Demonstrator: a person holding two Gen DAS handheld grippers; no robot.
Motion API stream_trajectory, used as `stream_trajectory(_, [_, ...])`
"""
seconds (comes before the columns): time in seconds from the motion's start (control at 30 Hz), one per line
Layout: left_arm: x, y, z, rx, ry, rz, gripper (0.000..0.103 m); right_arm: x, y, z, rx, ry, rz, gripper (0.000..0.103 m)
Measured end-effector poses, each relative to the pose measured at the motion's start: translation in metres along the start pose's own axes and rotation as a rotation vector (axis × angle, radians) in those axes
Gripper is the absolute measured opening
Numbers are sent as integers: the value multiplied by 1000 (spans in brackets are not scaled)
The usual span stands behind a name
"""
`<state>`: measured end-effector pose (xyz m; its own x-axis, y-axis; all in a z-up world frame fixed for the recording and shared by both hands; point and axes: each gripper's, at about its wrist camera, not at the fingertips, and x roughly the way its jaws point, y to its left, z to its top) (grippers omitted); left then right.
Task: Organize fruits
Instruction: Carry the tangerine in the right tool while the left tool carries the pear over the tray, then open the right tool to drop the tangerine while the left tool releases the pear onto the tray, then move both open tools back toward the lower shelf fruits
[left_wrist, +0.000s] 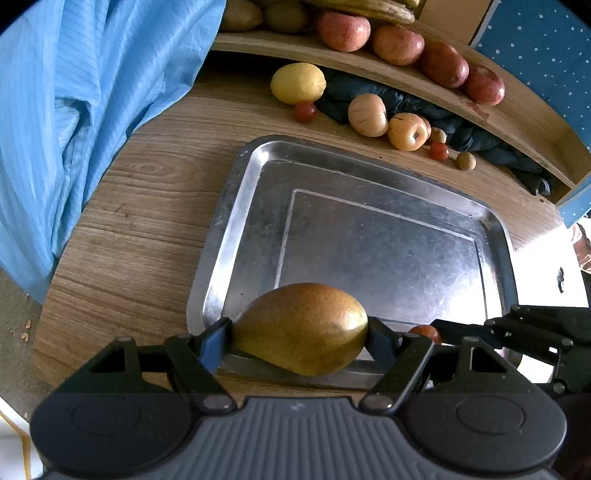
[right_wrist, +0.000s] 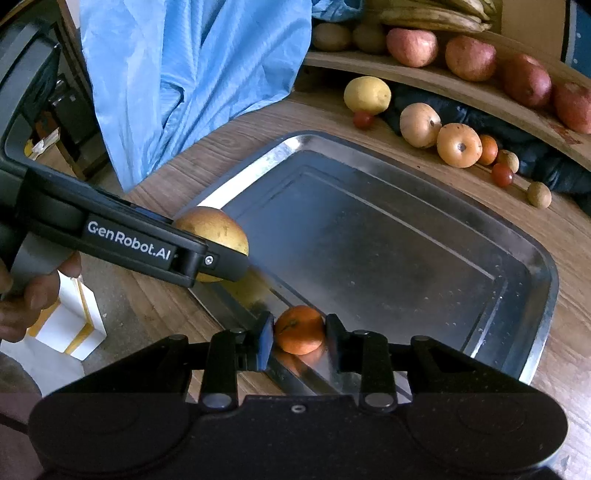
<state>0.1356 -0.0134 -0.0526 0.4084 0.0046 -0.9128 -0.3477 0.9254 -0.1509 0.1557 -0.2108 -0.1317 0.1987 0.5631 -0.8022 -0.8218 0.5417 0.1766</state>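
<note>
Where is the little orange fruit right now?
The small orange sits between the right gripper fingers over the metal tray's near edge, just right of the pear held by the left gripper.

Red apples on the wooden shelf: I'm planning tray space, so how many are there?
4 red apples, in a row along the curved wooden shelf: the leftmost under the bananas, two mid-row, the last at the right end. Others may be hidden off-frame.

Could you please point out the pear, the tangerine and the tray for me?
pear (left_wrist: 301, 326): left wrist view, middle of its skin.
tangerine (right_wrist: 299, 329): right wrist view, its top.
tray (left_wrist: 236, 199): left wrist view, left rim.
</note>
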Motion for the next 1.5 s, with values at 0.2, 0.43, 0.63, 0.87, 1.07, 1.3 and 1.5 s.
stream_trajectory(0.2, [-3, -2, 2, 22, 5, -13, 85, -5, -3, -3, 23, -8, -22, 48])
stream_trajectory(0.43, [-20, -5, 2, 81, 1, -14, 94, -21, -7, -7, 46, -5, -36, 74])
stream_trajectory(0.63, [-38, -7, -3, 181, -14, -4, 101, -43, -14, -8, 57, 32, -77, 92])
stream_trajectory(0.87, [-43, 4, -3, 220, -12, 24, 103, -51, -21, -12, 81, 131, -164, 98])
stream_trajectory(1.07, [-41, 16, 9, 227, -20, 64, 103, -52, -25, -9, 24, 163, -216, 102])
stream_trajectory(1.3, [-35, 23, 31, 222, -35, 80, 103, -47, -34, 4, 40, 163, -244, 102])
stream_trajectory(1.5, [-29, 25, 53, 237, -52, 66, 103, -42, -39, 19, 57, 149, -269, 102])
